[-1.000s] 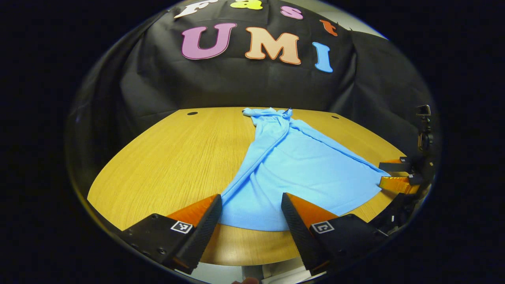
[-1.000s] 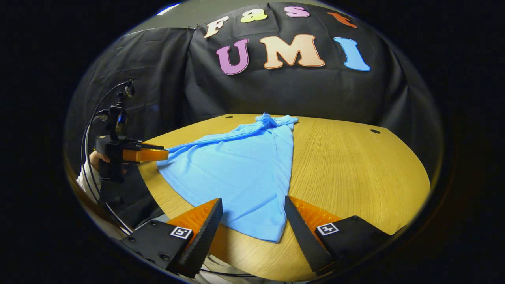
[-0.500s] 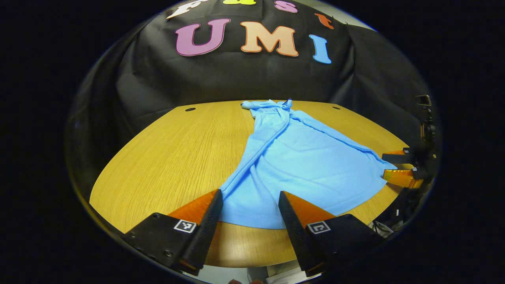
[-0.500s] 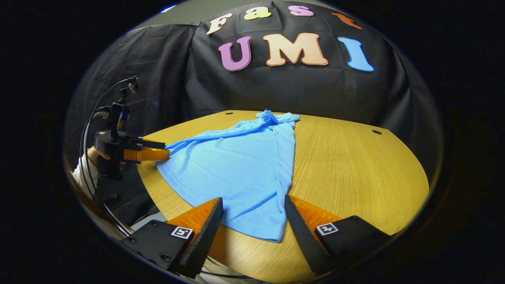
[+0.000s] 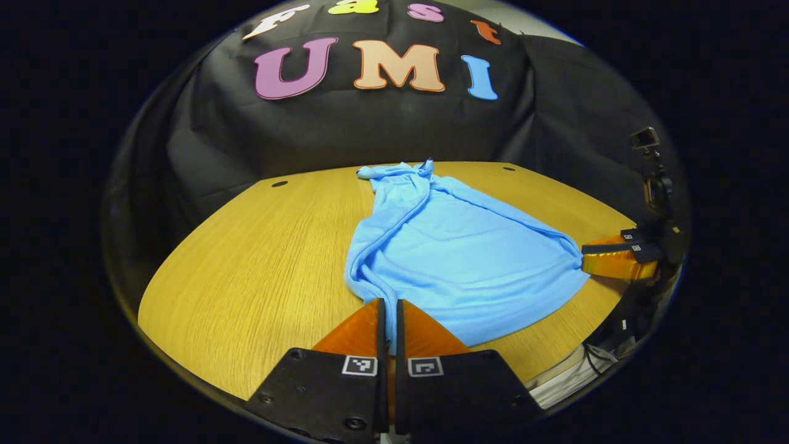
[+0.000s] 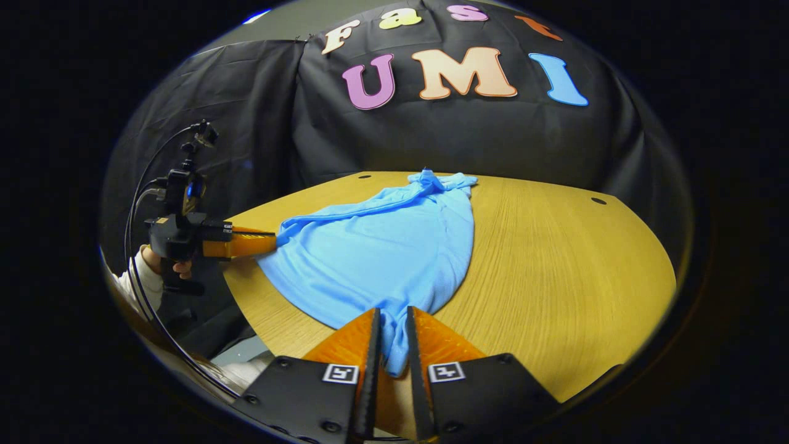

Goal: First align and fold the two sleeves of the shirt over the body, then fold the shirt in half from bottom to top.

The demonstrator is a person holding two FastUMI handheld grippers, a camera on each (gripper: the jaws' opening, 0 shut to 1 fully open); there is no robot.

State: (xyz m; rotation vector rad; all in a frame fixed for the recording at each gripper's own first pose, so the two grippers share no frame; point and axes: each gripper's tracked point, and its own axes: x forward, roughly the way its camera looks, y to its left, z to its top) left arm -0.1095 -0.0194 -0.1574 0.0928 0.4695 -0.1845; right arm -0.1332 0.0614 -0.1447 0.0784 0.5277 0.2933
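Note:
A light blue shirt [image 5: 456, 253] lies on the wooden table [image 5: 246, 265], collar end toward the booth wall, sleeves folded along its sides. My left gripper [image 5: 389, 308] is shut on the shirt's bottom hem at its left corner; the cloth bunches between the fingers. In the right gripper view the shirt [image 6: 382, 259] spreads across the table [image 6: 555, 265], and my right gripper [image 6: 392, 320] is shut on the hem's right corner. The left gripper [image 6: 271, 242] also appears far left in the right gripper view, clamped on cloth. The right gripper [image 5: 585, 258] sits at the right edge in the left gripper view.
The black cloth wall [image 5: 370, 129] stands behind the table. A hand in a white sleeve [image 6: 145, 271] holds the left gripper, with cables looping beside it. Small dark holes [image 6: 598, 201] mark the tabletop near its far corners.
Both grippers went from open around the hem corners to shut on the cloth. The hem has gathered and pulled up at both corners.

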